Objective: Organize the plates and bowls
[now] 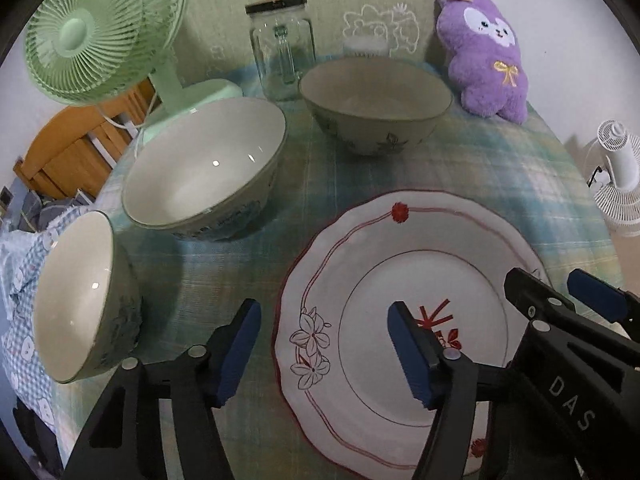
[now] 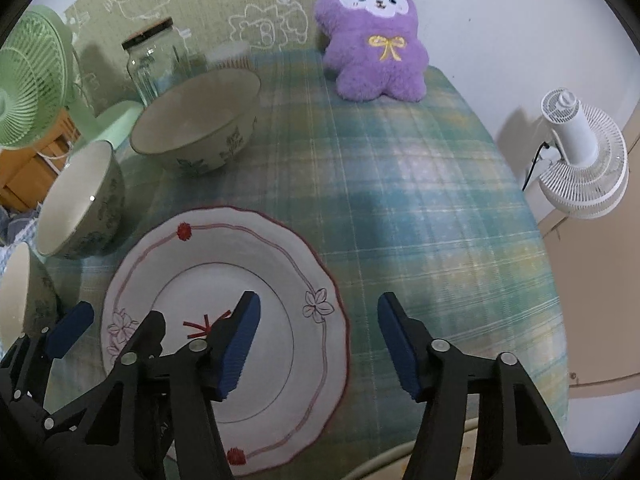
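Presently lying lower centre on the table [image 2: 400,200]: white scalloped ceramic plate [image 1: 360,264], stiff, glossy, breakable; best taken at rim. Left gripper [image 1: 322,350] and right gripper [image 2: 318,342] fingers are straddling opposite rims, half-open, holding nothing.

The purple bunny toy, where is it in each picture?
Left wrist view: the purple plush toy sits at the upper right, at the far edge of the table, right of the far bowl.
Right wrist view: it sits at the top centre, also at the far edge.
Shared landmark: the flowered plate lies near the grippers in both.
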Action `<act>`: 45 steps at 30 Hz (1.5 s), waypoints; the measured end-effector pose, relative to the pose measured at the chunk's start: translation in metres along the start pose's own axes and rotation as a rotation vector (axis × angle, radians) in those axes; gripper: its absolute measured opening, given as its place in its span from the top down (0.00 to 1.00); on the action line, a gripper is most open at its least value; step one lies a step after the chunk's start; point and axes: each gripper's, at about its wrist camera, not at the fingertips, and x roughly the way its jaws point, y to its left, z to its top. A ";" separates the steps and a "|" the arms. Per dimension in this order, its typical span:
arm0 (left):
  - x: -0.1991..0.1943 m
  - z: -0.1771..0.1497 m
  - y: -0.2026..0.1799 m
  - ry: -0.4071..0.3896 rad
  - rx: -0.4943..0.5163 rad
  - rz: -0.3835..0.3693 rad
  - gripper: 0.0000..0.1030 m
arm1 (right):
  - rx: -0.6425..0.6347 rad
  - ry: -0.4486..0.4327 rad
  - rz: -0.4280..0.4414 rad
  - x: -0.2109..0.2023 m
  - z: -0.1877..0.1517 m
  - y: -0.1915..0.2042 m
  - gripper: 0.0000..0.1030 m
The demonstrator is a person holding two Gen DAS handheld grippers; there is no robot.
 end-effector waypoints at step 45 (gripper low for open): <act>-0.095 -0.021 -0.018 -0.059 0.046 -0.036 0.58 | 0.083 -0.025 -0.098 -0.103 -0.034 -0.024 0.52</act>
